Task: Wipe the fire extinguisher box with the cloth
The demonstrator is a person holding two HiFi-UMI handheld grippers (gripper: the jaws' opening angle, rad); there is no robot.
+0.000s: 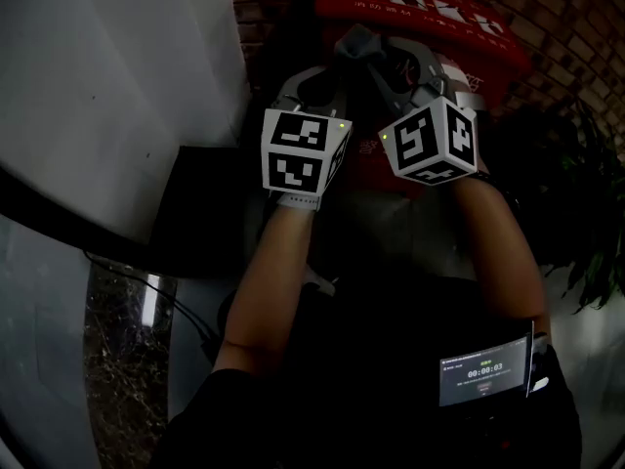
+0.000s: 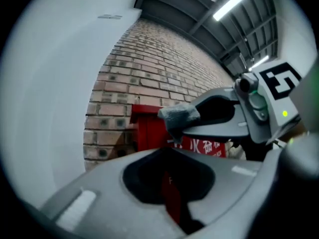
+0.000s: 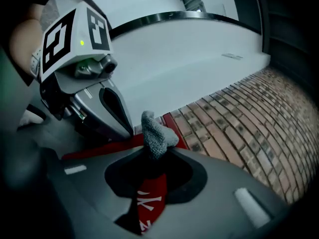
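The red fire extinguisher box (image 1: 420, 8) stands against a brick wall, straight ahead of both grippers. A small grey cloth (image 1: 356, 39) is bunched at the tip of my right gripper (image 1: 376, 55), whose jaws are shut on it. In the right gripper view the cloth (image 3: 155, 133) pokes up from between the jaws, with the red box (image 3: 149, 203) showing behind. My left gripper (image 1: 327, 66) hovers just left of it, jaws together and holding nothing. In the left gripper view the cloth (image 2: 178, 115) hangs in front of the box (image 2: 149, 128).
A white curved wall (image 1: 117, 86) rises close on the left. The brick wall (image 2: 149, 68) runs behind the box. A leafy plant (image 1: 576, 193) stands at the right. A small screen (image 1: 483, 369) hangs at the person's waist, and a cable (image 1: 176, 311) lies on the floor.
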